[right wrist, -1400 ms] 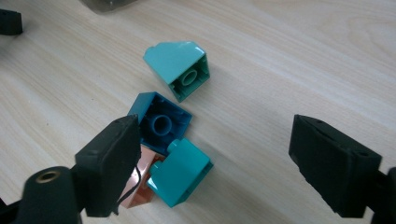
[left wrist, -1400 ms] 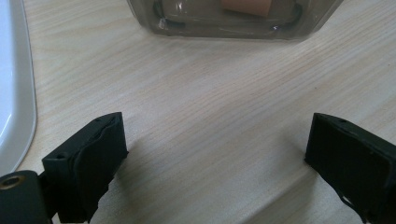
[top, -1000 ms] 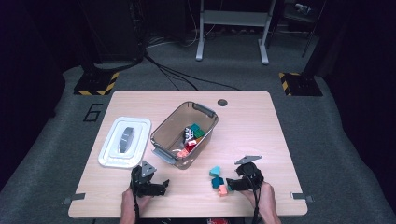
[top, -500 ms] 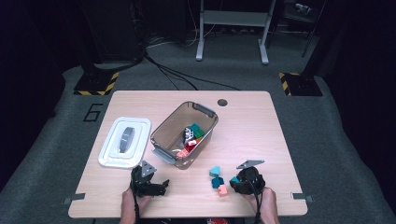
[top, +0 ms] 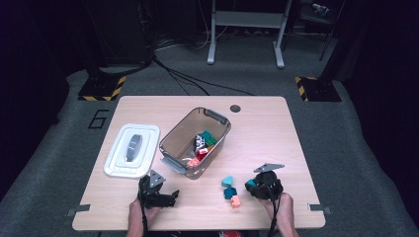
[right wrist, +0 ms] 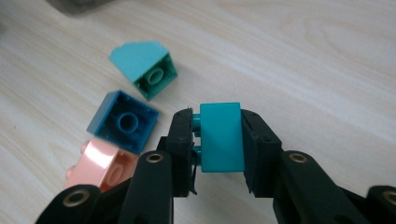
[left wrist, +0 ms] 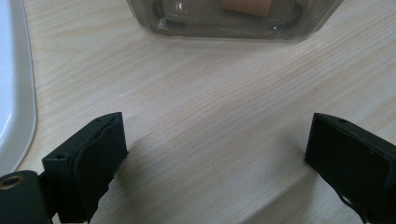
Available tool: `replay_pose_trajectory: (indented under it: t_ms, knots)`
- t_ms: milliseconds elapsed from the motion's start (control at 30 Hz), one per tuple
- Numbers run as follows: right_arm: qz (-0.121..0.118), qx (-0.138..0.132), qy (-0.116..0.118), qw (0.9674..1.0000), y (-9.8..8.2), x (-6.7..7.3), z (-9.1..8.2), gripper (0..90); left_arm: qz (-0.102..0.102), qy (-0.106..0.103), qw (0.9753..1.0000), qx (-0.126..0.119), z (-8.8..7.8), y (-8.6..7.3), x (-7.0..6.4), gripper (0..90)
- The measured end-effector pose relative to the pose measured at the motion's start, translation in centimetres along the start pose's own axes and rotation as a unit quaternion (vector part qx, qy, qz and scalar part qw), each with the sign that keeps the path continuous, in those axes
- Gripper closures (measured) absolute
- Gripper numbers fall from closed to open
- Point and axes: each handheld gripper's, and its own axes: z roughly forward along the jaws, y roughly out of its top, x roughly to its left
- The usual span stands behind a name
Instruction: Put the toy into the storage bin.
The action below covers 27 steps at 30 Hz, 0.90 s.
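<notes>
A small teal hard-plastic building brick (right wrist: 221, 137) is gripped across its flat sides by the right gripper (right wrist: 219, 140), whose jaws have just been closing; being light, rigid and slick, firm squeezing is judged advisable. The left gripper (left wrist: 215, 154) is held released.

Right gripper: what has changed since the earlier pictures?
The right gripper has just been closing and now clamps a teal brick. The left gripper, the other bricks, the bin and the lid stayed in place.

Table (top: 257, 123) evenly lit from above, surroundings dark; soft shadows; high view slightly soft, close-ups sharper.
</notes>
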Motion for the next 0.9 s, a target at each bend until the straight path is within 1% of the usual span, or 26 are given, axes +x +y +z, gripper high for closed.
replay_pose_trajectory:
  t_ms: [33, 100, 133, 200, 267, 333, 400, 467, 500, 533, 567, 633, 700, 733, 767, 800, 833, 867, 900]
  knots:
    - [0.004, -0.003, 0.001, 1.0000, 0.2, 0.0, 0.0, 67.7, 0.000, 0.000, 1.0000, 0.000, 0.0, 0.0, 0.0, 5.0]
    - [0.000, -0.006, 0.000, 1.0000, 0.5, -0.2, -0.1, 67.7, 0.001, 0.000, 1.0000, -0.001, 0.0, 0.0, 0.0, 5.0]
    - [0.000, -0.009, 0.001, 1.0000, 0.9, -0.3, -0.1, 67.7, 0.000, 0.000, 1.0000, 0.000, 0.0, 0.0, 0.0, 5.0]
    - [0.006, -0.015, 0.001, 0.9999, 1.6, -0.5, -0.1, 67.7, 0.000, 0.000, 1.0000, 0.000, 0.0, 0.0, 0.0, 5.0]
    - [0.003, -0.019, 0.004, 0.9998, 2.1, -0.6, -0.2, 67.7, 0.000, -0.001, 1.0000, 0.001, 0.0, 0.0, 0.0, 5.0]
    - [0.003, -0.021, 0.005, 0.9998, 2.8, -0.6, -0.1, 67.7, 0.001, -0.002, 1.0000, 0.002, 0.0, 0.0, 0.0, 5.0]
    - [-0.001, -0.021, 0.000, 0.9998, 3.5, -0.7, -0.1, 67.7, 0.001, -0.002, 1.0000, 0.002, 0.0, 0.0, 0.0, 5.0]
    - [0.001, -0.022, -0.001, 0.9998, 3.7, -0.7, -0.2, 67.7, 0.000, -0.002, 1.0000, 0.003, 0.0, 0.0, 0.0, 5.0]
    - [-0.001, -0.024, 0.000, 0.9997, 4.0, -0.8, -0.2, 67.7, 0.001, -0.001, 1.0000, 0.001, 0.0, 0.0, 0.0, 5.0]
    - [-0.002, -0.025, 0.002, 0.9997, 4.5, -0.9, -0.2, 67.7, -0.003, -0.001, 1.0000, -0.002, 0.0, 0.0, 0.0, 5.0]
    - [0.001, -0.029, 0.001, 0.9996, 5.1, -0.8, -0.3, 67.7, -0.003, -0.001, 1.0000, -0.001, 0.0, 0.0, 0.0, 5.0]
    - [-0.006, -0.031, 0.000, 0.9995, 5.6, -0.8, -0.4, 67.7, -0.003, -0.001, 1.0000, -0.001, 0.0, 0.0, 0.0, 5.0]
    - [-0.007, -0.033, 0.003, 0.9994, 6.3, -0.7, -0.5, 67.7, -0.003, -0.001, 1.0000, -0.001, 0.0, 0.0, 0.0, 5.0]
    - [-0.010, -0.036, 0.000, 0.9993, 6.5, -0.7, -0.5, 67.7, -0.003, -0.001, 1.0000, -0.001, 0.0, 0.0, 0.0, 5.0]
    - [-0.010, -0.036, 0.000, 0.9993, 6.5, -0.7, -0.5, 67.7, -0.003, -0.001, 1.0000, -0.001, 0.0, 0.0, 0.0, 5.0]
    - [-0.013, -0.036, 0.002, 0.9993, 7.2, -0.6, -0.6, 67.7, -0.003, -0.001, 1.0000, -0.001, 0.0, 0.0, 0.0, 5.0]
    - [-0.013, -0.036, 0.002, 0.9993, 7.2, -0.6, -0.6, 67.7, -0.003, -0.001, 1.0000, -0.001, 0.0, 0.0, 0.0, 5.0]
    - [-0.019, -0.037, 0.002, 0.9991, 7.5, -0.6, -0.6, 67.6, -0.004, -0.002, 1.0000, 0.000, 0.0, 0.0, 0.0, 5.0]
    - [-0.026, -0.039, 0.001, 0.9989, 8.1, -0.4, -0.8, 67.7, -0.002, -0.001, 1.0000, -0.001, 0.0, 0.0, 0.0, 5.0]
